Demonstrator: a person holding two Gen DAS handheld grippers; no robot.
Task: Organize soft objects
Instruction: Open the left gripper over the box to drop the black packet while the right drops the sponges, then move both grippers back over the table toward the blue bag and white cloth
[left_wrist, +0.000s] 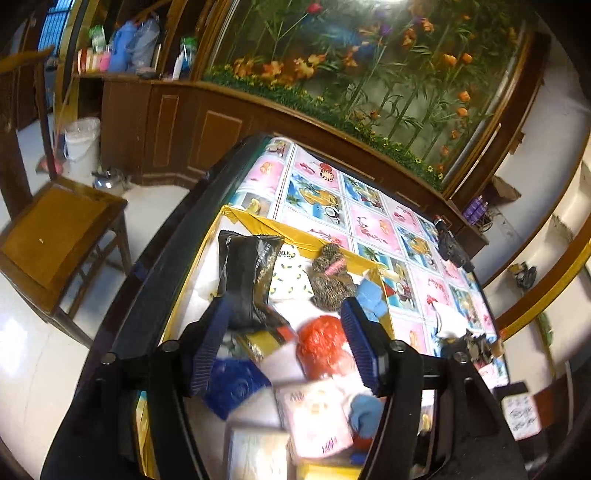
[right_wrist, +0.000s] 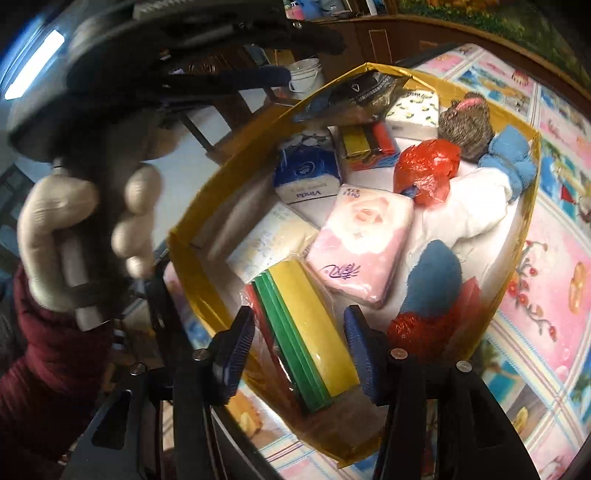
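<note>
Over a table with a picture-tile cloth (left_wrist: 373, 221), both the left gripper (left_wrist: 284, 347) and right gripper (right_wrist: 299, 350) gape wide and empty above the gold-rimmed box (right_wrist: 369, 68) holding tissue packs (right_wrist: 360, 243), sponges (right_wrist: 310, 332), blue socks (right_wrist: 511, 162) and a black pouch (left_wrist: 245, 277).

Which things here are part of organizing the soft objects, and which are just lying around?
Part of the job:
gold box
pink tissue pack
blue Vinda tissue pack
sponge pack
red plastic bag
blue sock

Just lying about:
white bucket
wooden chair
black object on the tablecloth
</note>
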